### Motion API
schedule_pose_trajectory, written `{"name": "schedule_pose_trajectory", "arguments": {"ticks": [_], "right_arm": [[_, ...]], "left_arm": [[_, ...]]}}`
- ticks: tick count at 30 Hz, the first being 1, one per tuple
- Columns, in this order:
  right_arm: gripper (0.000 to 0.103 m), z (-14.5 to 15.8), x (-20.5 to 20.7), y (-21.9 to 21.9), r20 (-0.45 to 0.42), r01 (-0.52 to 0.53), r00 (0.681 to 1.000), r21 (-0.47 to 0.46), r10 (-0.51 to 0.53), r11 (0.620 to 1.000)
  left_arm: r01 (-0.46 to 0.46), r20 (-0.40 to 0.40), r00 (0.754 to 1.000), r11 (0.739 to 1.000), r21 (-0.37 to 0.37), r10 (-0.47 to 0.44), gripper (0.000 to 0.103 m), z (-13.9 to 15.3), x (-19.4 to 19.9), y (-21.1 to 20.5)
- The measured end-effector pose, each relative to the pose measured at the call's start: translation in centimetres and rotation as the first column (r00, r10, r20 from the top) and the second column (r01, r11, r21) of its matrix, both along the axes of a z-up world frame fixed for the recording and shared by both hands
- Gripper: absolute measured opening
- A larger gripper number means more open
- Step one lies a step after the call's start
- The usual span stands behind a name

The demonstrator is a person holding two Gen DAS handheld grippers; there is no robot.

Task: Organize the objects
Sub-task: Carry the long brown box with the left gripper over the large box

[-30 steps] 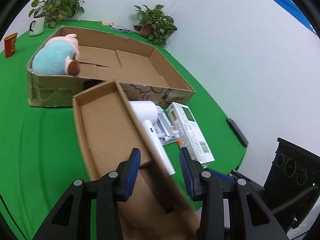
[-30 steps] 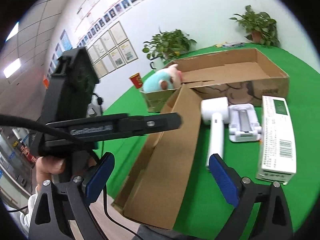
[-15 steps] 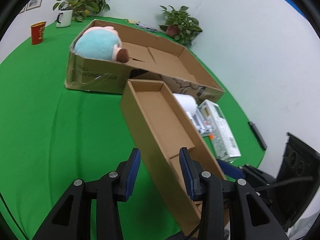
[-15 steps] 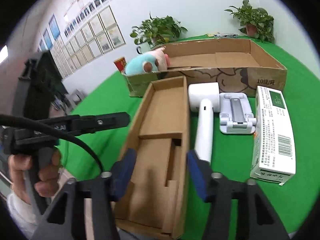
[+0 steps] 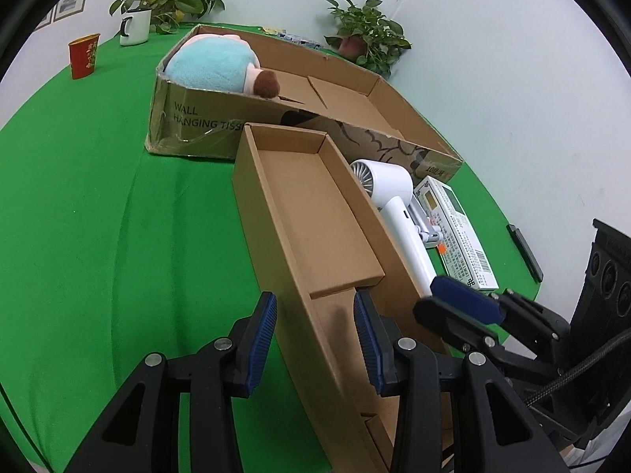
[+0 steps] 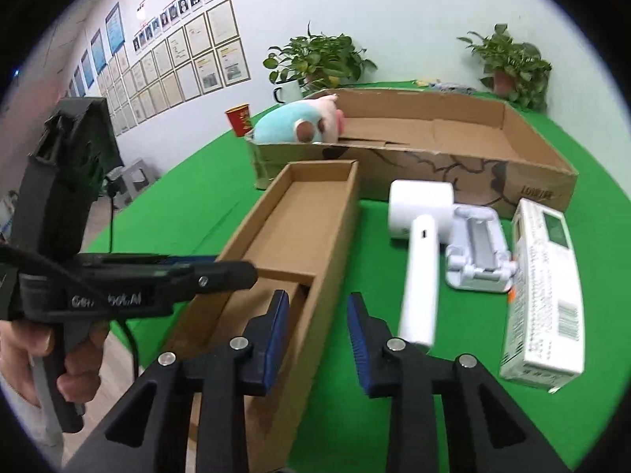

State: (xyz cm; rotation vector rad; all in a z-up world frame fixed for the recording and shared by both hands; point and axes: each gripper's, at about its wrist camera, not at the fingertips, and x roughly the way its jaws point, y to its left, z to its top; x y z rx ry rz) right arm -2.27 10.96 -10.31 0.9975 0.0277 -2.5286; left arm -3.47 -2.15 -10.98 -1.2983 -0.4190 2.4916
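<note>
A long narrow cardboard box (image 5: pixel 315 216) lies open-topped on the green table, its far end against the big cardboard box (image 5: pixel 205 118). My left gripper (image 5: pixel 314 339) straddles its left wall near the near end; the pads stand a little off the wall, jaws partly open. My right gripper (image 6: pixel 317 331) straddles the right wall of the narrow box (image 6: pixel 299 213), and its jaws are closing with small gaps still showing. One of its fingers (image 5: pixel 465 303) shows outside that wall. A white hair dryer (image 6: pixel 420 213) lies just right of the box.
A blue and pink plush toy (image 5: pixel 213 63) sits in the big box's left end. Right of the dryer lie a white holder (image 6: pixel 477 252) and a white carton (image 6: pixel 544 283). A red cup (image 5: pixel 83 55) and potted plants stand at the back. A person's hand (image 6: pixel 23 347) grips the left handle.
The narrow box went from tipped up on its side to lying flat. The right jaws narrowed from wide apart to a close straddle of its right wall. The left gripper shifted to the left wall.
</note>
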Motion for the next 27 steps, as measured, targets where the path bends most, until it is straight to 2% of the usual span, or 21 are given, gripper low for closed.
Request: {"name": "schedule_pose_trajectory", "arguments": {"ticks": [7,10,17,18,19,21,27], "right_arm": [[0.029,-0.4,-0.9,-0.8,0.020,0.005,1.000,-0.002,-0.005,1.000],[0.030,-0.8,-1.0,-0.4,0.042,0.044,0.998,-0.003,-0.044,0.999],[0.030,-0.9,-1.3,-0.8,0.075,0.030,0.997,-0.007,-0.030,1.000],[0.029,-1.0,-1.4,-0.9,0.085,0.027,0.996,-0.008,-0.026,1.000],[0.022,-1.2,-1.5,-1.0,0.092,0.027,0.995,-0.006,-0.026,1.000],[0.016,-1.3,-1.6,-1.2,0.109,0.020,0.994,-0.011,-0.018,1.000],[0.014,-0.9,-1.2,-2.0,0.093,0.038,0.995,0.054,-0.043,0.998]], "left_arm": [[-0.021,0.038,0.999,0.999,-0.045,0.022,0.025,-0.4,0.0,0.7],[-0.034,0.029,0.999,0.998,-0.060,0.036,0.024,-0.4,0.3,1.0],[-0.047,0.024,0.999,0.996,-0.070,0.048,0.023,-0.4,0.5,1.2],[-0.046,0.024,0.999,0.996,-0.073,0.048,0.023,-0.4,0.5,1.2],[-0.043,0.024,0.999,0.996,-0.080,0.045,0.023,-0.3,0.5,1.2],[-0.039,0.022,0.999,0.995,-0.091,0.042,0.022,-0.2,0.5,1.2],[-0.049,0.021,0.998,0.992,-0.113,0.052,0.020,-0.1,0.4,1.4]]}}
